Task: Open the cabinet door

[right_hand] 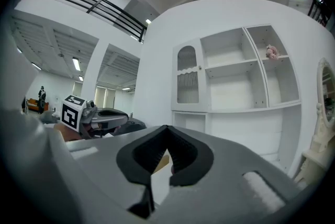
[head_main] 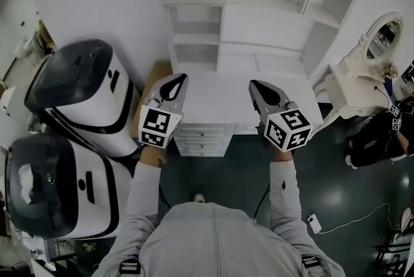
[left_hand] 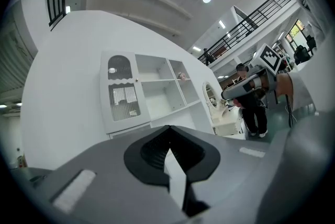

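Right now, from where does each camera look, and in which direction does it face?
Head view: on the head, facing steeply down; sleeves, left gripper, right gripper show.
Left gripper view: rides that gripper, faces the cabinet door; shut jaws show.
Right gripper view: likewise; shut jaws show.
Shared: all three see the cabinet door.

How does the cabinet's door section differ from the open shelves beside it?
The cabinet door is shut, with ribbed panels, the upper one arched; the open shelves have no front, so their back wall shows. The door is narrower than the middle shelves. Nothing can be made out behind the door, while a narrow shelf holds a pink ornament. Both are white parts of one unit.
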The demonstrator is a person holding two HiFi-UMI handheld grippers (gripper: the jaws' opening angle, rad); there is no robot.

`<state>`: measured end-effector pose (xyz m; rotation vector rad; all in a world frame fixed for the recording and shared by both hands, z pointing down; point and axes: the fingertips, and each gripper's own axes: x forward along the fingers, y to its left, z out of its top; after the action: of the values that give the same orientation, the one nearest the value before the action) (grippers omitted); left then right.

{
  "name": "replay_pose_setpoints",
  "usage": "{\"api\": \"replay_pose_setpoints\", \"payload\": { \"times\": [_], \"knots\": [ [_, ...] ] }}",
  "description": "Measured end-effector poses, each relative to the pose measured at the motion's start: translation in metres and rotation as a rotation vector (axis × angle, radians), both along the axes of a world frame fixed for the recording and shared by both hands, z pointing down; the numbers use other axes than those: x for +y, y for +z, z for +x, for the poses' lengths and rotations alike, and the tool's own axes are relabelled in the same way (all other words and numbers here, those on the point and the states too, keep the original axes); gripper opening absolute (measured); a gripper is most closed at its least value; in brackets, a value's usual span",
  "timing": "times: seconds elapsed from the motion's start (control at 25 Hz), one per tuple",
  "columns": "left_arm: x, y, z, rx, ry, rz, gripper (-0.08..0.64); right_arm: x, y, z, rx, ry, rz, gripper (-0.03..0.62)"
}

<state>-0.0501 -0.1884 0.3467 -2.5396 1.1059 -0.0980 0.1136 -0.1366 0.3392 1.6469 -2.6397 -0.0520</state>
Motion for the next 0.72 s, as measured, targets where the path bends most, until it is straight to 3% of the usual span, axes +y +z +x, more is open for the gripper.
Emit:
{"api": "replay_pose_setpoints", "payload": {
  "times": [0.72],
  "knots": [
    [-0.104, 0.007, 0.003, -0.055, 0.054, -0.005, 0.018, -0.099, -0.003, -0.002, 0.031, 0.065, 0.003, 0.002]
  ]
}}
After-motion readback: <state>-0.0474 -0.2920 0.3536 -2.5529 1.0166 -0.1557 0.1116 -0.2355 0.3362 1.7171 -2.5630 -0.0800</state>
